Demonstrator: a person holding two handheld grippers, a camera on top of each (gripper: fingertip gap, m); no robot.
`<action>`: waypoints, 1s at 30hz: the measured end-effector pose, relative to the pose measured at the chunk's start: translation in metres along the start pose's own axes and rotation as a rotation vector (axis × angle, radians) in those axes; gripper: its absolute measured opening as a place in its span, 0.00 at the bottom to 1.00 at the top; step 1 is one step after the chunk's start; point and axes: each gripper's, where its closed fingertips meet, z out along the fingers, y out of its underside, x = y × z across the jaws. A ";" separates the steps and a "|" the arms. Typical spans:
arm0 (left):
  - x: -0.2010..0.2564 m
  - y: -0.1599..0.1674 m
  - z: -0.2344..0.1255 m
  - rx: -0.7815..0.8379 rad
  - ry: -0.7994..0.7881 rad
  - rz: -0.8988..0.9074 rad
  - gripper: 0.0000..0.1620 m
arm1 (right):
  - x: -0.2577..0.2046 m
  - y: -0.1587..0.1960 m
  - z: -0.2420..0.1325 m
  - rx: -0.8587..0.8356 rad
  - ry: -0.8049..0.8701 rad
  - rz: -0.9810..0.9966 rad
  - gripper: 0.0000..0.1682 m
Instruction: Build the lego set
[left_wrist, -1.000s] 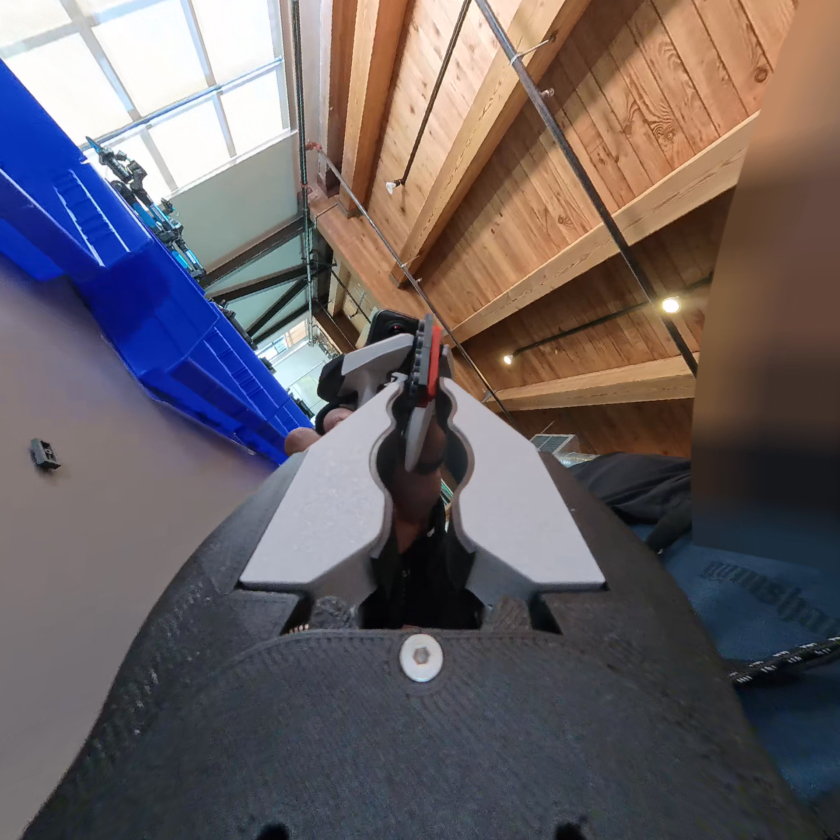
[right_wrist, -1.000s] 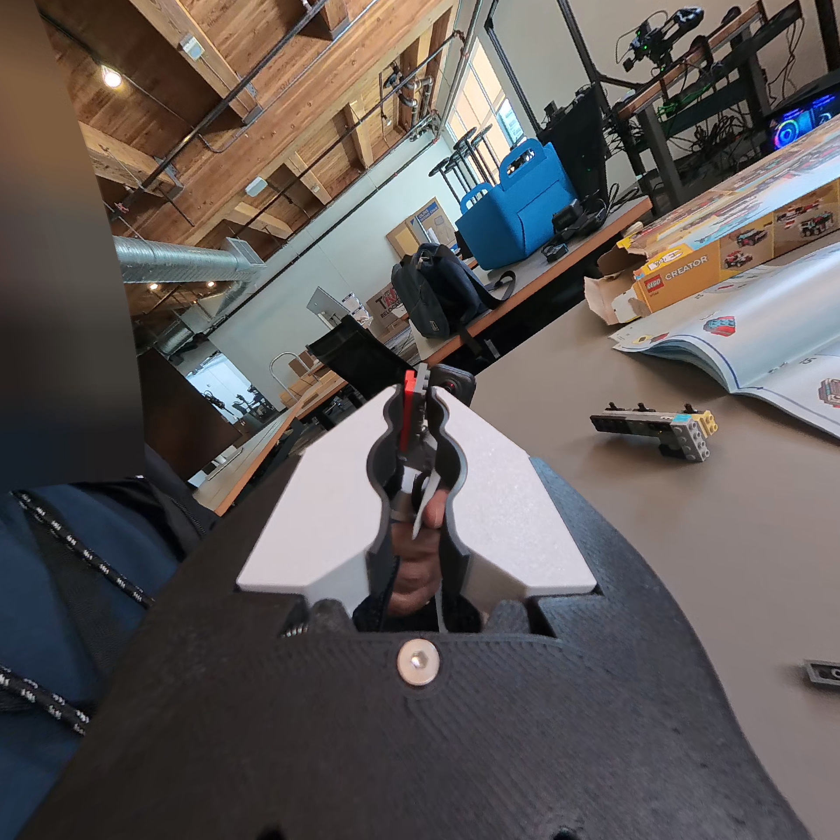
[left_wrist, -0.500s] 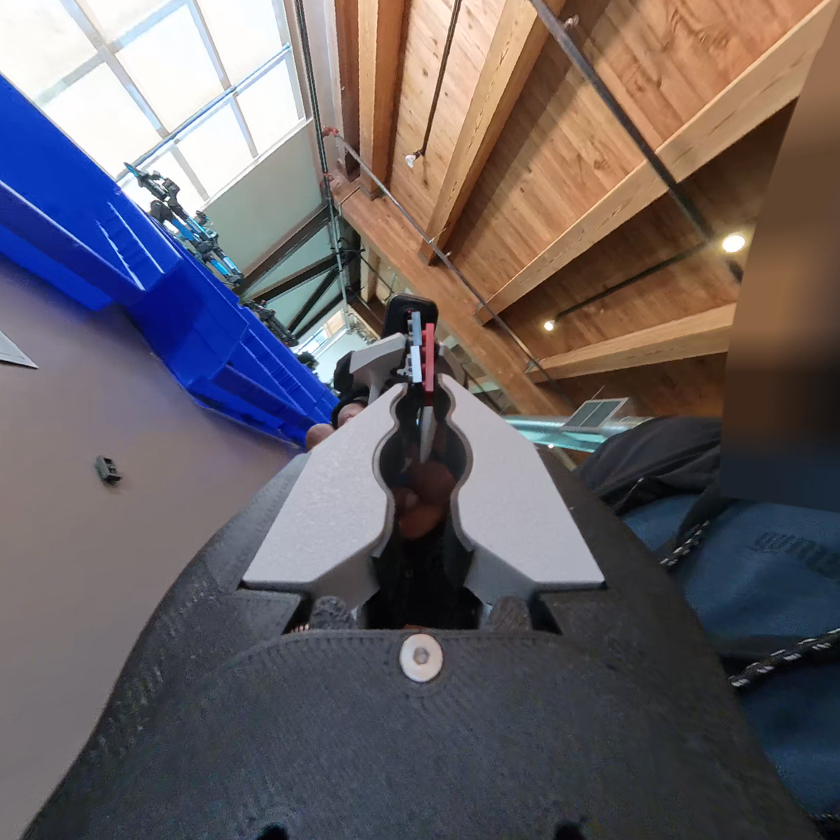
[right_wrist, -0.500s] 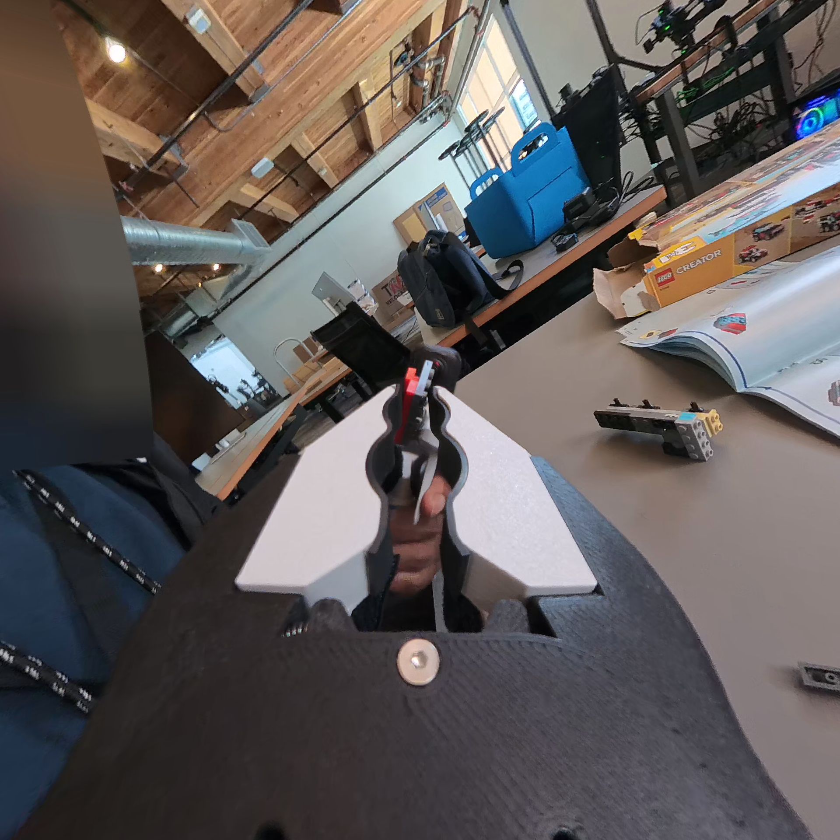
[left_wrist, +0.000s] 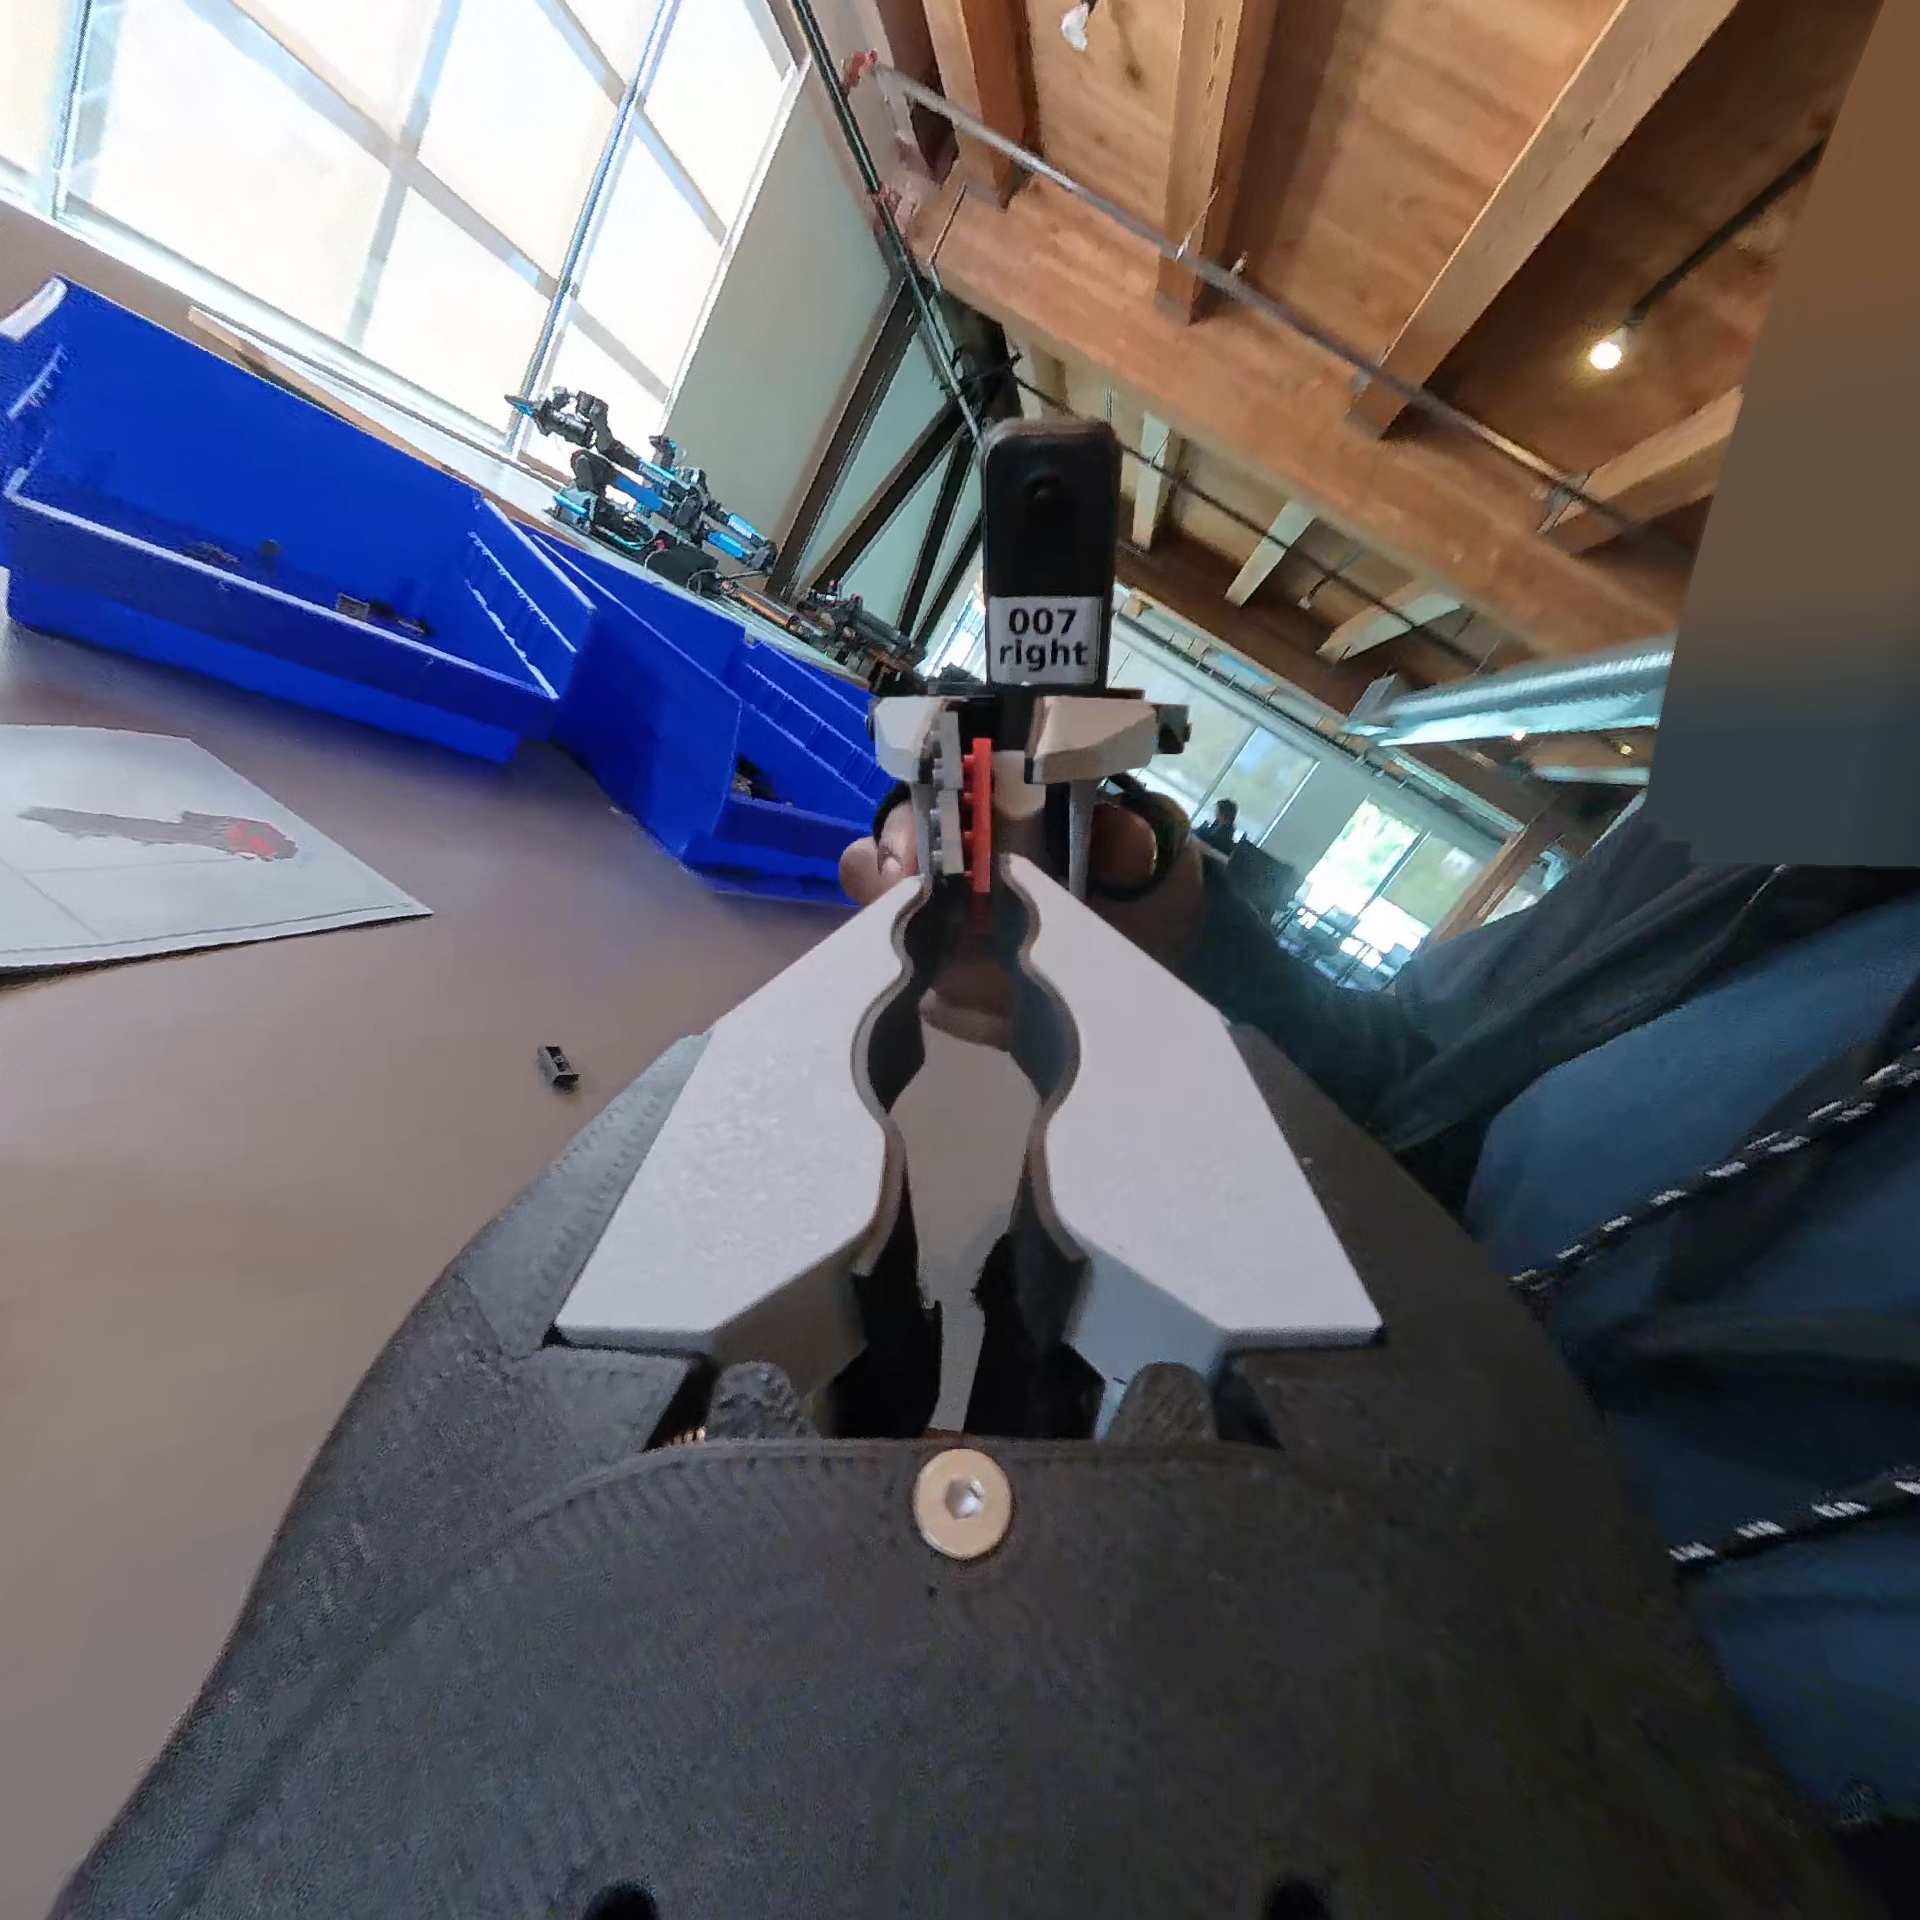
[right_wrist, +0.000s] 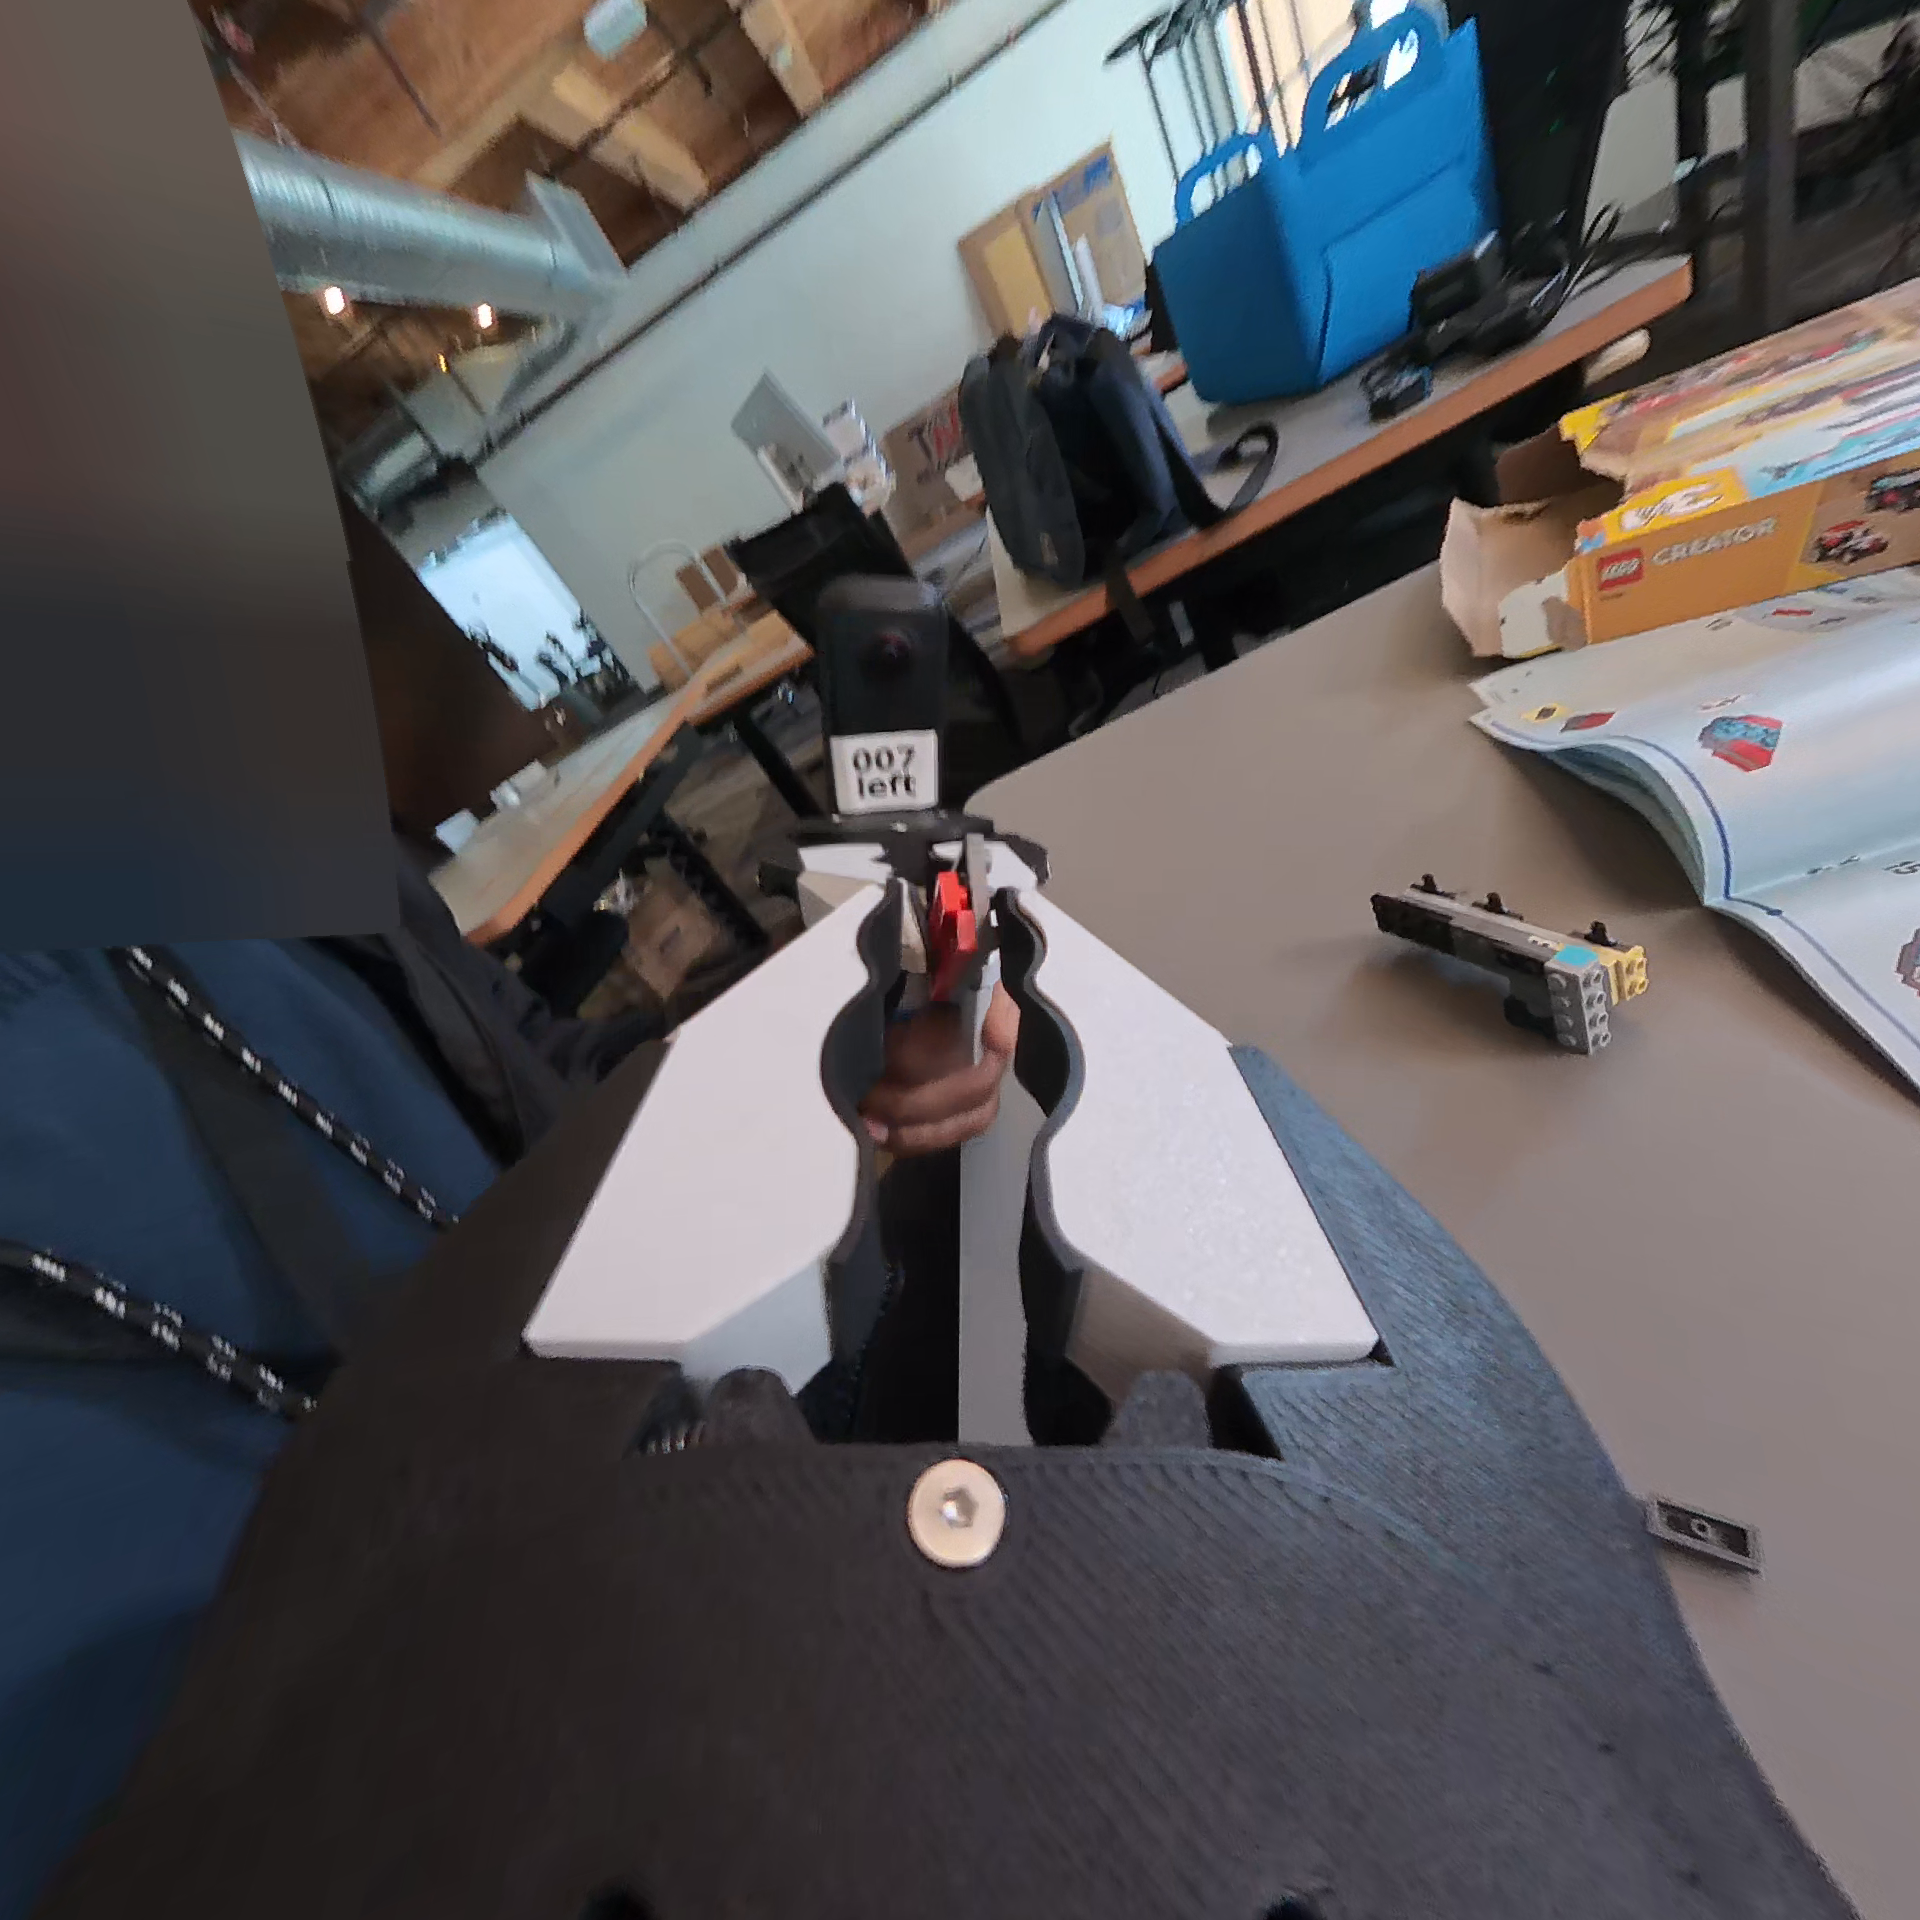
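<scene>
Grey textured plastic fingers of left gripper clamped on small red-and-grey lego plate stack, frame centre, long axis upright. Right gripper likewise closed on same stack, tips meeting opposite. Farther right, right wrist view: long black-and-grey studded lego assembly flat on matte grey table, yellow end pointing right.

Left gripper jaws nearly closed, pinching red-and-grey lego piece at tips. Right gripper just beyond, facing, touching the piece. Blue bins far left; small dark piece left on table.
</scene>
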 end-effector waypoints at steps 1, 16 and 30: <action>0.001 0.001 0.000 -0.012 -0.003 0.017 0.06 | 0.000 0.002 0.001 -0.015 -0.003 -0.005 0.10; 0.018 0.002 -0.001 -0.040 0.046 0.177 0.06 | -0.018 0.009 0.002 -0.040 -0.078 -0.055 0.05; 0.028 -0.005 0.003 0.055 0.159 0.003 0.10 | -0.024 0.000 0.002 0.097 -0.075 -0.124 0.05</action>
